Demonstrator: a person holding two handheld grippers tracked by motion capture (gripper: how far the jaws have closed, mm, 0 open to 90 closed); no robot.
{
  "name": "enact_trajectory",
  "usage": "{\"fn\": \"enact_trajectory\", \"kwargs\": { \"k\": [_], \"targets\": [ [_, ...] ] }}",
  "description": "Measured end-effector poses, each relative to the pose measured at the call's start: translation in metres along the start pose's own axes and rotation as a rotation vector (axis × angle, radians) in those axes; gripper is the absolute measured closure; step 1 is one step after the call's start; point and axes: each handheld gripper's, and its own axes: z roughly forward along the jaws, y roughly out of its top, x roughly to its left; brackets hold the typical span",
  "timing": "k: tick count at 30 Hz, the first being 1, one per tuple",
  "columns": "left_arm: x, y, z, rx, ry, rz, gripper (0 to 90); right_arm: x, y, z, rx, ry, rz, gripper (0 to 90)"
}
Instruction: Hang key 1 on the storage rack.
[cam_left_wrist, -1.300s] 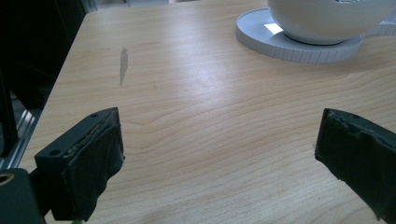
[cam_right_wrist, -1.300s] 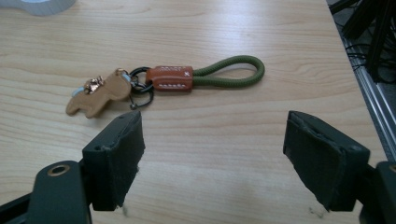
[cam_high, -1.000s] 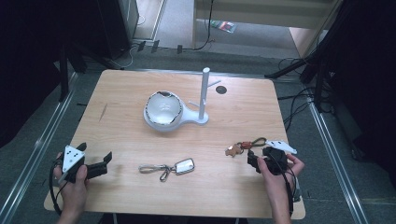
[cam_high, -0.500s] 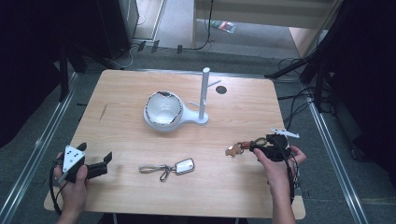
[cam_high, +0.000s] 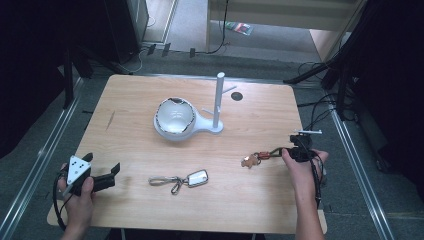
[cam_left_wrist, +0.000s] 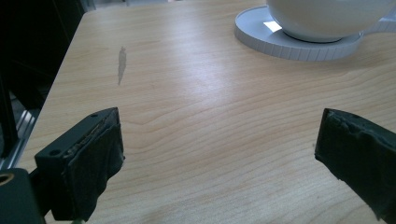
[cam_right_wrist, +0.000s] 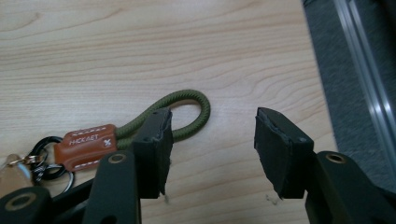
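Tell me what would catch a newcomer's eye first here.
Probably the white bowl on its stand with the upright post, mid-table. Next, the green cord keyring near the right edge, its loop lying at the right hand-held gripper, whose jaws have just been closing with nothing yet pinched. A second keyring lies near the front edge.

In your right gripper view, the left jaw covers part of the green cord loop (cam_right_wrist: 187, 112), and the key ring (cam_right_wrist: 44, 163) at the lower left is cut by the frame edge and partly behind the gripper body. In your left gripper view, the white bowl (cam_left_wrist: 327, 16) and its round base (cam_left_wrist: 289, 44) are cut off at the upper right. In the high view, the keychain (cam_high: 260, 159) beside your right hand (cam_high: 300, 167) is too small to tell its parts.
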Motion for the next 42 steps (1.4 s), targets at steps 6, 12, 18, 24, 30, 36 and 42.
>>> {"fn": "enact_trajectory", "kwargs": {
  "k": [6, 12, 18, 24, 30, 36, 42],
  "targets": [
    [0.000, 0.000, 0.000, 0.004, 0.000, 0.003, 1.2, -0.005, 0.005, 0.006, 0.053, 0.039, 0.054, 63.3],
    [0.000, 0.000, 0.000, 0.004, -0.001, 0.003, 1.2, -0.012, 0.008, 0.011, 0.050, 0.072, 0.123, 69.0],
    [0.000, 0.000, 0.000, 0.006, 0.000, 0.001, 1.2, -0.014, 0.008, 0.020, 0.079, 0.081, 0.144, 69.0],
    [0.000, 0.000, 0.000, 0.006, 0.000, 0.001, 1.3, -0.017, 0.009, 0.020, 0.050, 0.133, 0.224, 68.0],
    [0.000, 0.000, 0.000, 0.007, -0.001, 0.002, 1.3, -0.014, 0.009, 0.025, 0.056, 0.101, 0.225, 75.1],
    [0.000, 0.000, 0.001, 0.007, -0.001, 0.003, 1.3, -0.009, 0.009, 0.027, 0.060, 0.086, 0.214, 77.7],
    [0.000, 0.000, 0.001, 0.007, -0.001, 0.003, 1.3, -0.003, 0.007, 0.031, 0.056, 0.050, 0.172, 79.7]
  ]
}}
